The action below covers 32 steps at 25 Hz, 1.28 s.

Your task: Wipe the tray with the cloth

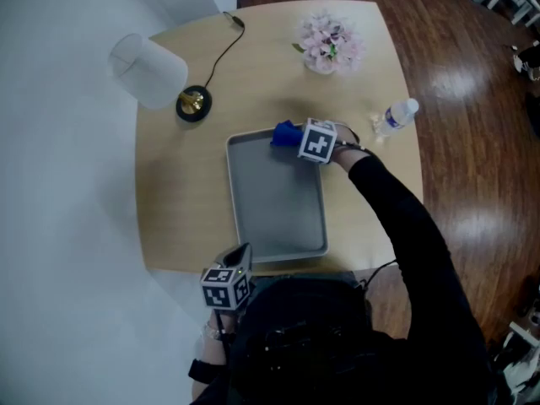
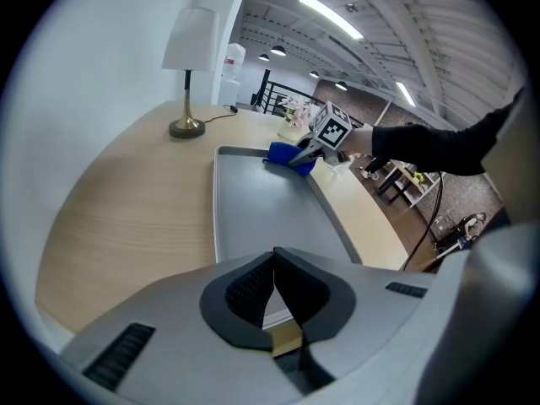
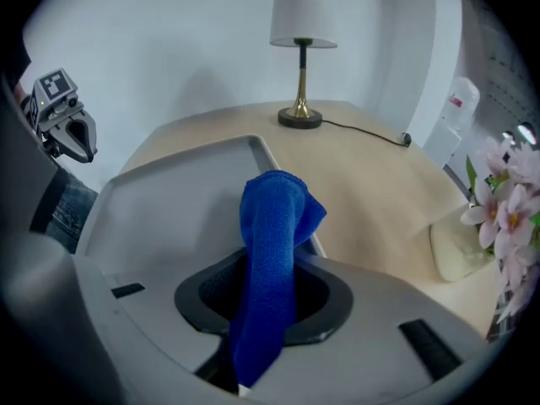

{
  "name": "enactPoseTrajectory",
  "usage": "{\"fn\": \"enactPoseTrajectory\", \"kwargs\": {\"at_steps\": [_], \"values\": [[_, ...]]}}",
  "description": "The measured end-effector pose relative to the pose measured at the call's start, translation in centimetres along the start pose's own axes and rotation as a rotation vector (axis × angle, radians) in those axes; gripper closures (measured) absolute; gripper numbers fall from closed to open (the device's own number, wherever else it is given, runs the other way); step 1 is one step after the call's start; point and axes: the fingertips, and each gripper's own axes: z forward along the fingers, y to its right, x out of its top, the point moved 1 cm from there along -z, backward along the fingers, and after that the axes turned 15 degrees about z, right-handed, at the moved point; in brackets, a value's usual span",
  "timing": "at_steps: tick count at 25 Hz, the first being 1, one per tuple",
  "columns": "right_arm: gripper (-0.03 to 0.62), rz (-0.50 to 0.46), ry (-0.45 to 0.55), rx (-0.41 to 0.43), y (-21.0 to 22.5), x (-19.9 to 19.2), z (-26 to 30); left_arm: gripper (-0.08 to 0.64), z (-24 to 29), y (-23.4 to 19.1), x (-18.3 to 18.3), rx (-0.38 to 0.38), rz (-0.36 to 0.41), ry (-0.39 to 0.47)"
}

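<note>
A grey rectangular tray [image 1: 274, 226] lies on the round wooden table, with its long side running away from me. My right gripper [image 1: 293, 138] is at the tray's far right corner, shut on a blue cloth [image 1: 284, 133] that sticks out past its jaws over the tray's rim. In the right gripper view the cloth [image 3: 270, 226] stands up between the jaws above the tray [image 3: 169, 201]. My left gripper [image 1: 243, 253] hangs at the tray's near left corner. Its pads meet with nothing between them, and the tray [image 2: 261, 218] stretches ahead of it. The cloth [image 2: 291, 154] shows at the far end.
A white-shaded lamp [image 1: 152, 70] on a dark round base [image 1: 193, 104] stands at the far left, its cord running to the table's back edge. Pink flowers [image 1: 331, 45] stand at the back. A water bottle [image 1: 395, 118] lies right of the tray, near the table's edge.
</note>
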Motion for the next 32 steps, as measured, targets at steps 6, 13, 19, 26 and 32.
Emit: {"fn": "enactPoseTrajectory", "kwargs": {"at_steps": [6,13,19,26,32], "values": [[0.488,0.054,0.033,0.032,-0.9,-0.7,-0.3,0.552,-0.4,0.1,-0.4,0.009,-0.011,0.004],[0.488,0.08,0.048,0.095,-5.5,-3.5,-1.1,0.552,-0.5,0.7,0.2,0.002,0.01,0.023],[0.488,0.071,0.054,0.133,-10.8,-6.6,-1.9,0.552,-0.7,1.1,0.5,-0.008,0.035,0.033],[0.488,0.093,0.045,0.177,-16.5,-10.3,-2.6,0.552,-0.9,1.8,0.6,-0.025,0.066,0.041],[0.488,0.118,0.024,0.225,-20.7,-13.0,-3.1,0.552,-1.2,2.4,0.6,-0.032,0.085,0.046]]}}
